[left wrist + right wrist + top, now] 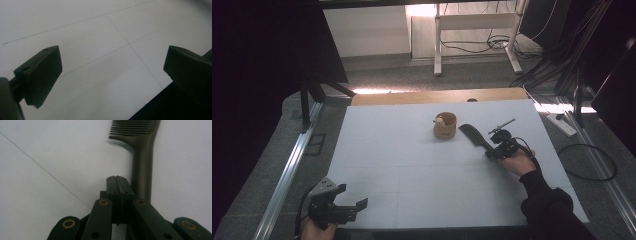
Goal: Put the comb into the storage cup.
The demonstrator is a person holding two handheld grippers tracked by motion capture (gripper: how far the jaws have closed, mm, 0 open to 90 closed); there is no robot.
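- Two grippers are at work: the right gripper point(495, 150) sits at about 3 o'clock on the white table point(412, 175), its jaws pressed flat together with nothing between them; the left gripper point(349, 207) rests at about 7 o'clock near the front edge, jaws wide apart over bare table.
- One dark comb point(140, 157) lies flat on the table just beside the right gripper's closed jaws, handle toward the gripper and teeth pointing away; the jaws are alongside the handle, not around it.
- In the high view the comb point(474, 136) lies between the right gripper and a small wooden cup point(445, 126) at about 1 o'clock, near but apart from it.
- Progress, as I judge it: the comb is not gripped and not in the cup, so the pick-up is not yet done.
- Room: the table's middle and left half are open; the right edge is well apart from the right hand, while the left gripper hangs close to the front edge.
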